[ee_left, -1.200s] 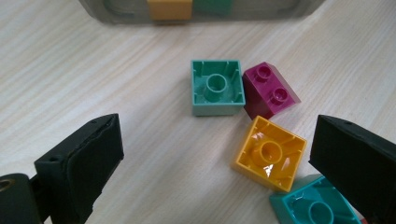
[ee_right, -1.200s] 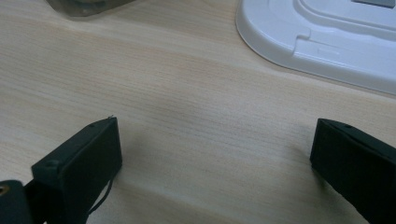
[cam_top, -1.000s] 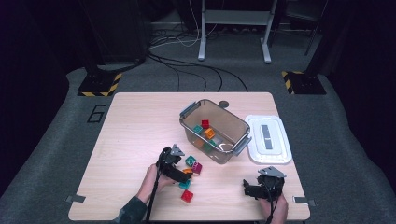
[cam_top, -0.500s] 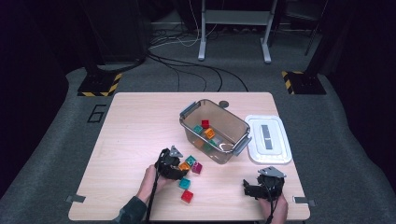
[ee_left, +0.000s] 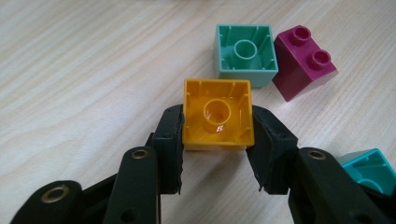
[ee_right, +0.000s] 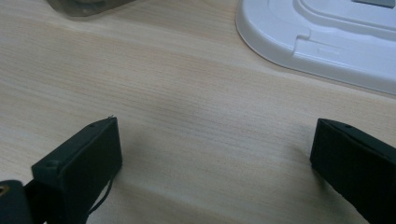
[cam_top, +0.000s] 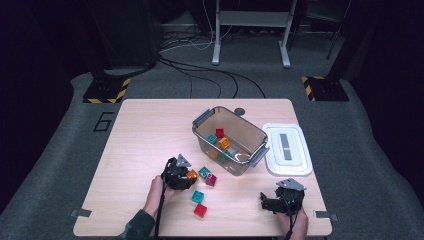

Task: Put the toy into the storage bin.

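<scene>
Left gripper view had the orange block (ee_left: 218, 113) lying hollow side up on the wooden counter (ee_left: 84, 70), with the left gripper (ee_left: 217, 149) around it. Its jaws had just been closing, and both black pads (ee_left: 170, 135) now pressed against the block's two opposite side walls, so the block was clamped between them. Just beyond the orange block sat a pale green block (ee_left: 244, 53), also hollow side up, and touching that one's side was a magenta block (ee_left: 303, 60) with two studs, tilted. A teal block (ee_left: 369, 170) peeked in at the lower edge, beside one jaw.

From the high view, the left gripper (cam_top: 187, 176) lay low over the counter near the front, held by the person's left hand (cam_top: 157, 190), with the orange block (cam_top: 192, 174) at its tip. The pale green block (cam_top: 204, 172) and magenta block (cam_top: 211, 180) lay just beside it, the teal block (cam_top: 198, 196) and a red block (cam_top: 200, 210) nearer the front edge. A clear bin (cam_top: 250, 135) holding several blocks stood farther back, its white lid (cam_top: 287, 150) flat beside it.

The right gripper (ee_right: 215, 149) hung over bare wood near the lid (ee_right: 327, 42), its jaws spread wide with nothing between them.
</scene>
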Available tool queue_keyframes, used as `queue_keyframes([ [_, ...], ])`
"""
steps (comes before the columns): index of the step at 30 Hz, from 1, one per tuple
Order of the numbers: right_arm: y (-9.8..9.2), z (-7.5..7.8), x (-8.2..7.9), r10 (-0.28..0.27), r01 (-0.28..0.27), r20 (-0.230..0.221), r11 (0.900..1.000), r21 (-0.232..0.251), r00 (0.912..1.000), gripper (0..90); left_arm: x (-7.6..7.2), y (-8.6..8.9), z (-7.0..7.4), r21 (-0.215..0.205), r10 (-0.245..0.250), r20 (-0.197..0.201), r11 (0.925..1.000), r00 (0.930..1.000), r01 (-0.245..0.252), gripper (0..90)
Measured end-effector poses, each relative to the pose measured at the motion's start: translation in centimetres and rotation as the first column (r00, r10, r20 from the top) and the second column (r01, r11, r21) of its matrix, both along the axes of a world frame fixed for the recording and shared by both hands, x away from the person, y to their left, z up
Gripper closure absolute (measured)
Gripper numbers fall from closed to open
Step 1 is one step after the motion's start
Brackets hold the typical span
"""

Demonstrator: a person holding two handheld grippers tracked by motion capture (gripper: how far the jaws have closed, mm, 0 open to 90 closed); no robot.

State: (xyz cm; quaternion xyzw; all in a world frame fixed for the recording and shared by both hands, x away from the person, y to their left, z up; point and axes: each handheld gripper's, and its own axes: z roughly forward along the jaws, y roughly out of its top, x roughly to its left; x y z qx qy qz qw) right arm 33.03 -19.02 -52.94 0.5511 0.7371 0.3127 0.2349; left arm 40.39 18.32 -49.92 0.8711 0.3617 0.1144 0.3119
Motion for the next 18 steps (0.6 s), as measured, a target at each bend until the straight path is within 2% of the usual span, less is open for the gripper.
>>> queue_keyframes([
  [5,0.0,0.0,0.0,0.000,0.000,0.000,1.000,0.000,1.0000,1.0,0.1,0.6,0.9,0.000,0.014,0.006,0.9999,0.9999,-0.014,58.3],
  [9,0.0,0.0,0.0,0.001,-0.001,0.001,1.000,-0.001,1.0000,1.0,0.3,1.2,1.9,-0.014,0.030,0.034,0.9995,0.9990,-0.029,58.3],
  [13,0.0,0.0,0.0,0.000,0.000,0.000,1.000,0.000,1.0000,1.0,0.7,1.8,3.6,-0.049,0.037,0.055,0.9982,0.9978,-0.035,58.3],
  [16,0.0,0.0,0.0,-0.001,0.001,0.000,1.000,0.000,1.0000,1.0,0.8,1.9,4.2,-0.046,0.048,0.070,0.9980,0.9964,-0.045,58.3],
  [18,0.0,0.0,0.0,0.000,0.000,0.000,1.000,0.000,1.0000,1.0,1.1,2.2,5.4,-0.051,0.050,0.091,0.9977,0.9946,-0.046,58.3],
])
